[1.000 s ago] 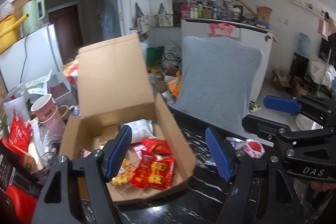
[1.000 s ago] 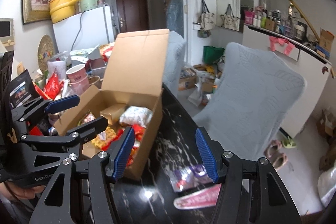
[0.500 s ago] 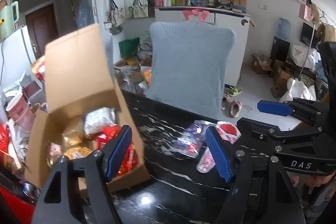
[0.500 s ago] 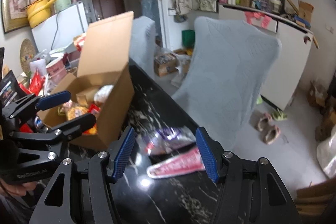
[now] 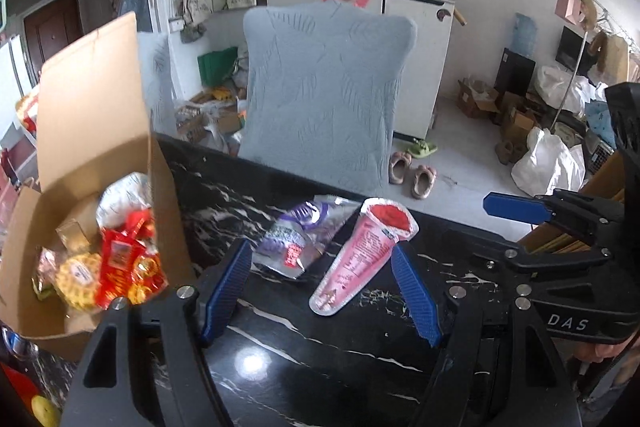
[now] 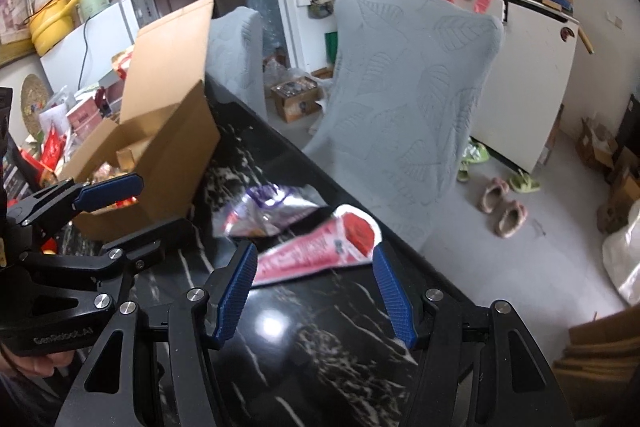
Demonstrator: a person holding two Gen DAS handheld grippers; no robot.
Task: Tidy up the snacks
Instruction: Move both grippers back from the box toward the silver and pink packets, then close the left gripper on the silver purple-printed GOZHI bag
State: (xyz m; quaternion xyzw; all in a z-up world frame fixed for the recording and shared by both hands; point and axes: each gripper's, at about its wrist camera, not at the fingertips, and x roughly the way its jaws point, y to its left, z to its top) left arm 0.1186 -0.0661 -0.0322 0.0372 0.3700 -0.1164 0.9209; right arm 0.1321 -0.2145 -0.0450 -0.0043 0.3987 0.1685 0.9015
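2 snacks lie loose on the shiny black marble counter (image 5: 320, 359): a pink cone-shaped wrapped snack with a red top (image 5: 362, 255) and a crinkly purple and silver snack bag (image 5: 296, 239). They touch each other. They are probably out here because they have not yet gone into the open brown cardboard box (image 5: 92, 131), which already holds red and yellow snack packs.

The left gripper (image 5: 322, 295) tilts down toward the counter. Its blue fingers (image 5: 226, 291) are spread apart and hold nothing. The pink cone lies just ahead, between the fingers. The purple bag sits ahead of the left finger. The box is off to the left of the fingers.

The right gripper (image 6: 314, 293) tilts down too. Its fingers are apart and empty, with the pink cone just ahead between them. I think the cone is next.
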